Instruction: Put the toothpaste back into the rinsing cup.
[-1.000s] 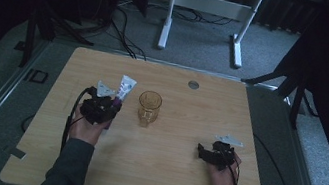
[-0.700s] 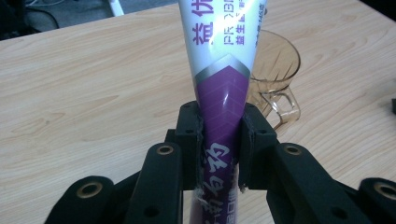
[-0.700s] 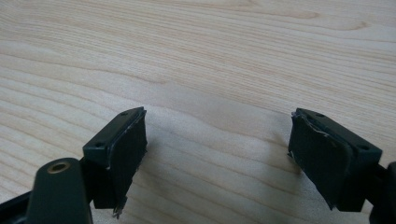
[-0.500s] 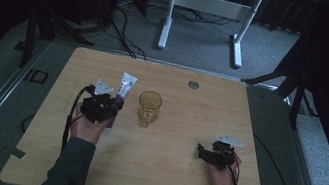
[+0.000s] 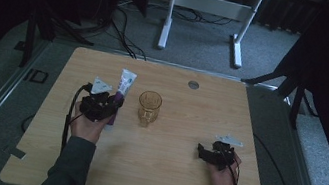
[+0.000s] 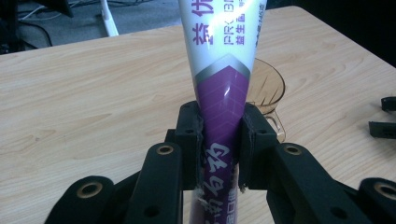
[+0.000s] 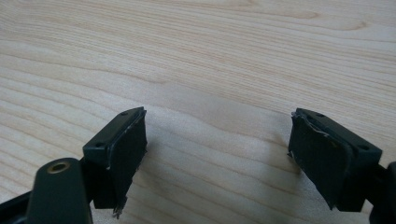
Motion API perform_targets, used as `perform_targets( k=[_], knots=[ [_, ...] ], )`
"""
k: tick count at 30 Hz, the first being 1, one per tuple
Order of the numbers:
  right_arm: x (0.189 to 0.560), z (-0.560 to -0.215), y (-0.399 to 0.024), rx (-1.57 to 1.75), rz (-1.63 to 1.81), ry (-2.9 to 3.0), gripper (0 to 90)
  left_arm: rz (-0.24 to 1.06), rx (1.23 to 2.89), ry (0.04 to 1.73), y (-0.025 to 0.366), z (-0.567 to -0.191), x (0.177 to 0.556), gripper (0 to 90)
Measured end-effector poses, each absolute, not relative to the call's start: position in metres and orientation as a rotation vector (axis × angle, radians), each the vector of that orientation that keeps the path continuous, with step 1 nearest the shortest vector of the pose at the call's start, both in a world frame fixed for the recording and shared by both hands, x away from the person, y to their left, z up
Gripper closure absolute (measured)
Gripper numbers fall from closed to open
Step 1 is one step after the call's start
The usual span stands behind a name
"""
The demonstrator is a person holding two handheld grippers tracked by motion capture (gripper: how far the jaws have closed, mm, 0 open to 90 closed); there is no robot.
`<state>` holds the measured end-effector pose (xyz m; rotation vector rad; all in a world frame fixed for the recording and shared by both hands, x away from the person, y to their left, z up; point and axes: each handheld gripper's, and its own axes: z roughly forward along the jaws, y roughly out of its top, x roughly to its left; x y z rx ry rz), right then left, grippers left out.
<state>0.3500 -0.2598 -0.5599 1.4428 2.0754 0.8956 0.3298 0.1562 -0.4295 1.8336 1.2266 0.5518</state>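
My left tool (image 6: 219, 140) still pinches the toothpaste tube (image 6: 223, 88) upright just beside the glass cup (image 5: 149, 107), nothing shifted since before, while my right tool (image 7: 217, 154) rests spread on the counter (image 5: 164, 173).

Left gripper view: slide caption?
Left gripper clamps a purple-and-white tube upright, amber glass cup behind.

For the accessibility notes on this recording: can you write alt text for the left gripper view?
The left gripper clamps a purple and white tube between its black jaws, the tube rising out of the top of the picture. Behind it an amber glass cup stands on the wooden table.
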Motion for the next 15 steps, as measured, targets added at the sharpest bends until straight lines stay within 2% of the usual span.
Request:
perform_targets(
  k=[15],
  knots=[
    [0.3500,-0.5598,-0.2599,1.443,0.895,2.076,19.2,0.553,1.806,1.208,0.1567,-0.4238,0.3325,72.8]
  ],
)
